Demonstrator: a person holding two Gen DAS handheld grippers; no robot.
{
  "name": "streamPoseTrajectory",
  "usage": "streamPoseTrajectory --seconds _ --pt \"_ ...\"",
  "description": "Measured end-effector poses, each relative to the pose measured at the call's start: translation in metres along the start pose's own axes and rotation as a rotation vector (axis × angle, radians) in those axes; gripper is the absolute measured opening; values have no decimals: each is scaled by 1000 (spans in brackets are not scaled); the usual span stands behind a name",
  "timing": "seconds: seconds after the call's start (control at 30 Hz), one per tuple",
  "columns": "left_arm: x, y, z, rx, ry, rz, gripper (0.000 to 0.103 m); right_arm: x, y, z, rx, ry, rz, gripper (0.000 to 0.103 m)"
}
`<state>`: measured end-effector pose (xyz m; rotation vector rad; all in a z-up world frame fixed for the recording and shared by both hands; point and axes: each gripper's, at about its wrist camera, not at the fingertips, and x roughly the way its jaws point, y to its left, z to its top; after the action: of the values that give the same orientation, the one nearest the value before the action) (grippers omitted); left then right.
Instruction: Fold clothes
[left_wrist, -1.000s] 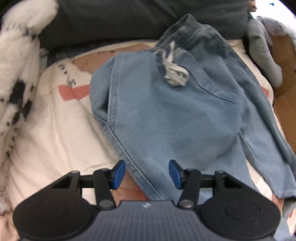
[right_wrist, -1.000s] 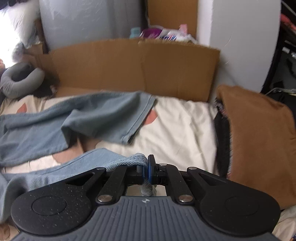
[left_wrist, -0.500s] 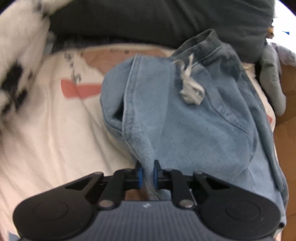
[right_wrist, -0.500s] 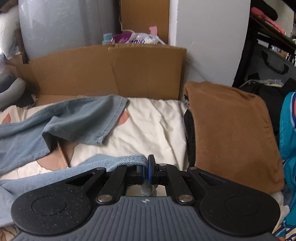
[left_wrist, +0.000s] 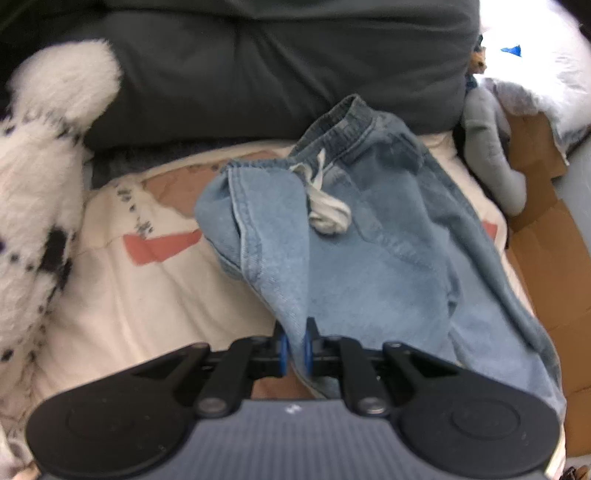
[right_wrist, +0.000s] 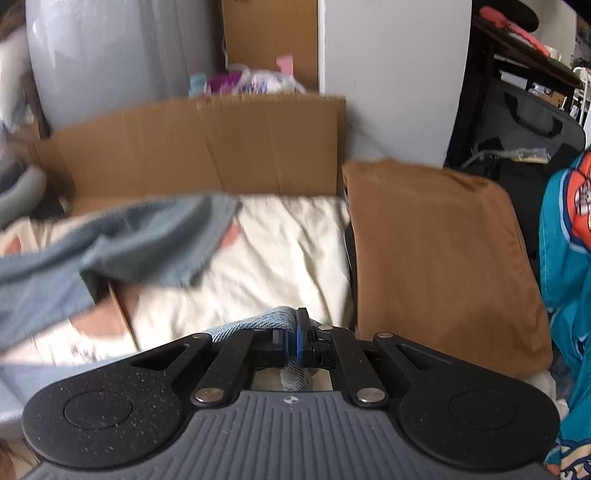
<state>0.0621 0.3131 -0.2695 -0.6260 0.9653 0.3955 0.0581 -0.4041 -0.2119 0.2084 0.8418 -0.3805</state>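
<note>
The blue denim trousers (left_wrist: 369, 266) lie across the cream bedspread (left_wrist: 122, 295), waistband at twelve o'clock against the dark pillow (left_wrist: 258, 74), the white drawstring (left_wrist: 325, 210) knotted just below it; in the left wrist view the left tool (left_wrist: 294, 350) has just been closing and now pinches the side seam at six o'clock, the cloth rising to it in a ridge, probably so that this side can be carried over the other. In the right wrist view the right tool (right_wrist: 292, 341) is clamped tight on a hem, apparently a leg end, though blur makes that uncertain; the other leg (right_wrist: 147, 236) trails off towards nine o'clock; a brown cushion (right_wrist: 439, 258) stands at three o'clock, cardboard (right_wrist: 199, 144) at twelve. Gripping both points keeps the fabric taut for a clean fold.
</note>
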Motion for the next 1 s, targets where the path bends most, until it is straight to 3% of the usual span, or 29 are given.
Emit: streamPoseTrajectory --seconds 0.3,0.37,0.43,0.57,0.67,0.8,0.93,1.0 --pt "22 23 -14 33 108 45 10 19 -5 -50 -96 203 -38 3" --pt "23 21 -14 78 136 83 18 21 -2 -61 -141 247 -37 7" --pt "17 20 -16 114 142 113 19 20 -4 -67 -142 284 -33 11" --pt "-8 23 -8 139 94 121 34 10 -6 -70 -130 296 -30 27" --pt "-17 17 6 156 55 112 45 3 -8 -67 -118 286 -13 33" --pt "-24 7 26 188 10 102 48 -3 -7 -59 -120 251 25 44" --pt "-14 -9 36 234 -6 83 49 -9 -7 -51 -126 224 23 45" --pt "-7 -15 39 234 -19 70 54 -12 -9 -49 -128 204 12 47"
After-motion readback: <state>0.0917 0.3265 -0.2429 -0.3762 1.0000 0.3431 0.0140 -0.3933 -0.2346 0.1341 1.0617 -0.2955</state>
